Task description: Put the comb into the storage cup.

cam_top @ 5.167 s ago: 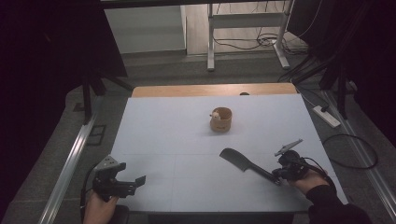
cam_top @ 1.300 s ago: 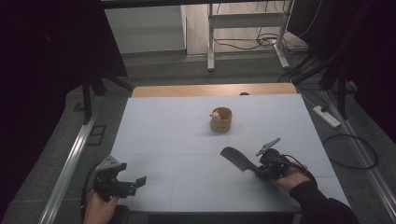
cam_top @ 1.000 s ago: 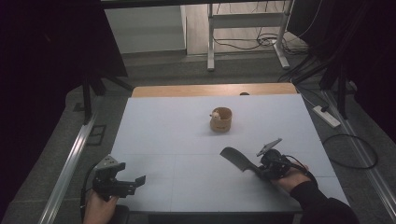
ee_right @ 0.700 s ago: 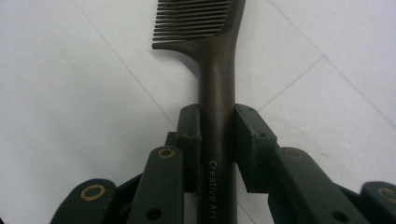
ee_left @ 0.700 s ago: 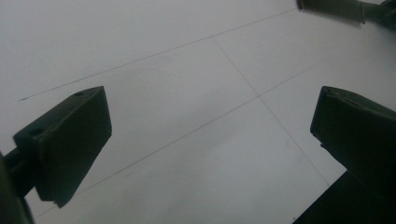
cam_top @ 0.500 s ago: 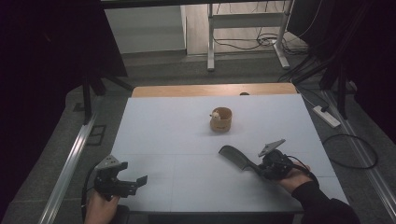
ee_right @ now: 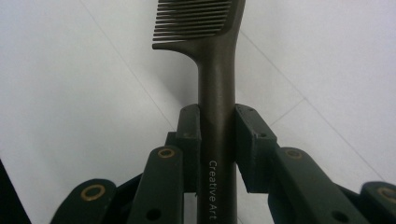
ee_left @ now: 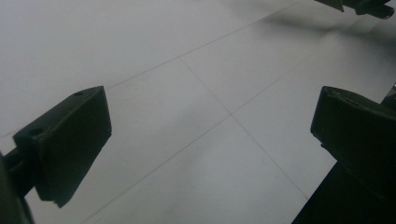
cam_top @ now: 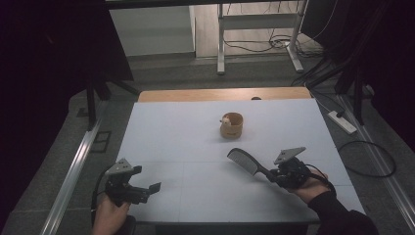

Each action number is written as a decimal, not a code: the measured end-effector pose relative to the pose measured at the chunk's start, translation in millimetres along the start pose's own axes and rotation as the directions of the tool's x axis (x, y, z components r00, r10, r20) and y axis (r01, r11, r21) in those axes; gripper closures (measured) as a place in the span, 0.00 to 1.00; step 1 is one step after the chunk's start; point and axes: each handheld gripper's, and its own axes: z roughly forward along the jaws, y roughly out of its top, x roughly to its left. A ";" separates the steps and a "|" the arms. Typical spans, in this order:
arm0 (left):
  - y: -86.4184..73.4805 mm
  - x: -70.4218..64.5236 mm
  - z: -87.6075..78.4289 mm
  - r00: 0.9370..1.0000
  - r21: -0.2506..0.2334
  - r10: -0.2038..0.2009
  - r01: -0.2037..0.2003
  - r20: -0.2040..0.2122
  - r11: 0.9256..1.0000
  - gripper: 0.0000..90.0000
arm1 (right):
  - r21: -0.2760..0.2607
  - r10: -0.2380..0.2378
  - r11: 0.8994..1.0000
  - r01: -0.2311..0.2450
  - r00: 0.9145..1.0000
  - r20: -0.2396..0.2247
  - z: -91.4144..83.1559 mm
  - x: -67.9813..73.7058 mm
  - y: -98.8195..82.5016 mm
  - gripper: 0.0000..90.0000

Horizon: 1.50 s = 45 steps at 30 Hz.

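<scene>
A dark comb (cam_top: 246, 162) with a long handle lies low over the white table, its teeth end pointing up-left toward the middle. My right gripper (cam_top: 274, 175) is shut on the comb's handle (ee_right: 217, 135), both pads pressing its sides. A small round wooden holder (cam_top: 232, 124) stands upright beyond the comb, well apart from it. My left gripper (cam_top: 149, 191) rests near the front left of the table, jaws wide apart with nothing between its pads (ee_left: 70, 140).
The white table sheet (cam_top: 186, 142) ends in a wooden strip (cam_top: 220, 94) at the far edge. A metal rail (cam_top: 73, 171) runs along the left side. A power strip (cam_top: 342, 122) and cables lie on the floor to the right.
The right gripper and the comb have shifted slightly over the last seconds, from the right edge toward the middle. The left gripper has stayed put.
</scene>
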 end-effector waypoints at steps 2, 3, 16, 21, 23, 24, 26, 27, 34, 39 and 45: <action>2.5 -1.3 2.4 1.000 0.000 0.009 -0.009 0.004 1.000 0.00 | -0.018 -0.004 1.000 0.004 1.000 0.000 -2.4 0.5 0.4 0.81; 3.9 -2.0 3.5 1.000 0.000 0.014 -0.014 0.007 1.000 0.00 | -0.026 -0.004 1.000 0.004 1.000 0.001 -3.7 0.7 0.7 0.81; 29.3 -5.1 16.3 0.998 -0.021 0.016 -0.015 0.059 1.000 0.00 | -0.115 -0.024 0.993 0.023 1.000 -0.003 -14.5 5.0 2.6 0.81; 45.5 -6.9 26.0 0.995 -0.025 0.034 -0.032 0.096 0.999 0.00 | -0.146 -0.045 0.988 0.044 0.999 -0.003 -17.7 8.4 4.2 0.81; 48.2 -6.7 27.3 0.994 -0.025 0.036 -0.033 0.104 0.999 0.00 | -0.151 -0.052 0.987 0.051 0.999 -0.003 -18.1 9.4 4.5 0.81; 50.7 -6.8 28.9 0.993 -0.029 0.035 -0.032 0.111 0.999 0.00 | -0.151 -0.052 0.987 0.051 0.999 -0.003 -18.1 9.4 4.5 0.81; 57.9 -6.7 33.8 0.991 -0.032 0.036 -0.032 0.129 0.999 0.00 | -0.160 -0.058 0.986 0.058 0.998 0.002 -18.8 10.3 4.8 0.81; 57.9 -6.7 33.8 0.991 -0.032 0.036 -0.032 0.129 0.999 0.00 | -0.160 -0.058 0.986 0.058 0.998 0.002 -18.8 10.3 4.8 0.81; 73.4 -10.6 46.5 0.983 -0.029 0.047 -0.042 0.176 0.999 0.00 | -0.194 -0.070 0.979 0.071 0.997 0.010 -22.3 13.5 6.3 0.81; 80.8 -13.1 51.0 0.980 -0.035 0.050 -0.044 0.194 0.998 0.00 | -0.211 -0.080 0.974 0.080 0.997 0.009 -23.6 16.8 7.7 0.81; 91.8 -15.4 57.7 0.973 -0.038 0.049 -0.041 0.227 0.998 0.00 | -0.235 -0.096 0.967 0.097 0.995 0.016 -25.3 20.7 9.8 0.81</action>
